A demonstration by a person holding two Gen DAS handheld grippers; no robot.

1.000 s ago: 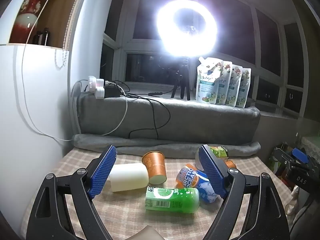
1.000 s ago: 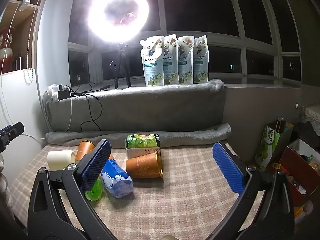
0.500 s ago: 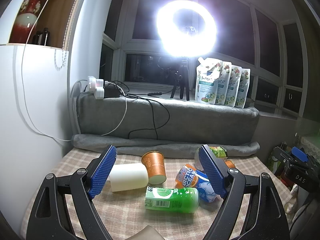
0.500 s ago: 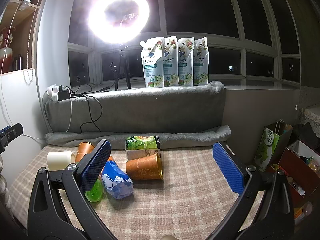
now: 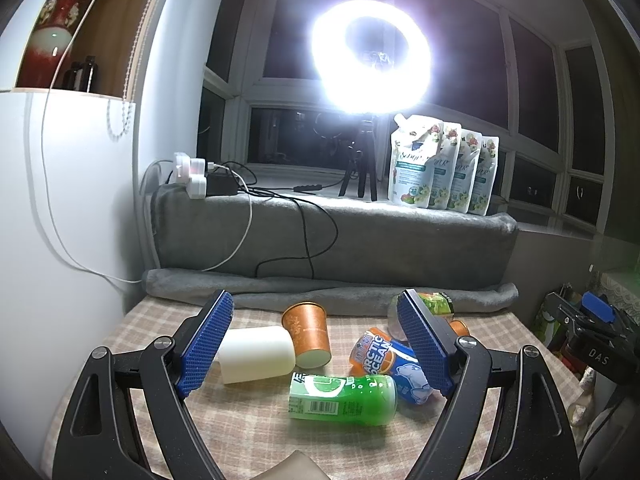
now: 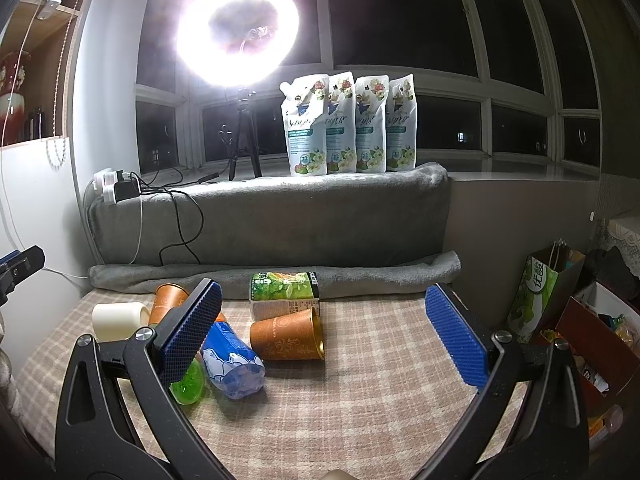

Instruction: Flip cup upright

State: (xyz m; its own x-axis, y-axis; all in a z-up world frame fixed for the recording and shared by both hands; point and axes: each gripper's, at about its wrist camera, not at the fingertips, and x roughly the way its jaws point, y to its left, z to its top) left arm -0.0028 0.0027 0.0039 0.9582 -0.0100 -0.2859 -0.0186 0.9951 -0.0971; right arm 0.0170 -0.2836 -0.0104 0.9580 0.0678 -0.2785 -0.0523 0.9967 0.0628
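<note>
Two orange paper cups lie on their sides on the checked tablecloth. One (image 5: 308,336) lies left of centre beside a white cup (image 5: 256,354); it also shows in the right wrist view (image 6: 166,304). The other orange cup (image 6: 288,334) lies in the middle, its gold-lined mouth to the right; only its edge (image 5: 460,327) shows behind my left gripper's right finger. My left gripper (image 5: 316,346) is open and empty, hovering short of the pile. My right gripper (image 6: 324,330) is open and empty, the middle cup between its fingers in view.
A green bottle (image 5: 344,398), a blue-and-orange bottle (image 5: 394,360) and a green-labelled carton (image 6: 284,294) lie among the cups. A grey rolled blanket (image 6: 276,274) borders the table's back. A ring light on a tripod (image 6: 240,28) and several refill pouches (image 6: 348,120) stand on the sill. Bags and boxes (image 6: 560,312) sit to the right.
Both views shifted only slightly; the grippers stay open and the objects have not moved.
</note>
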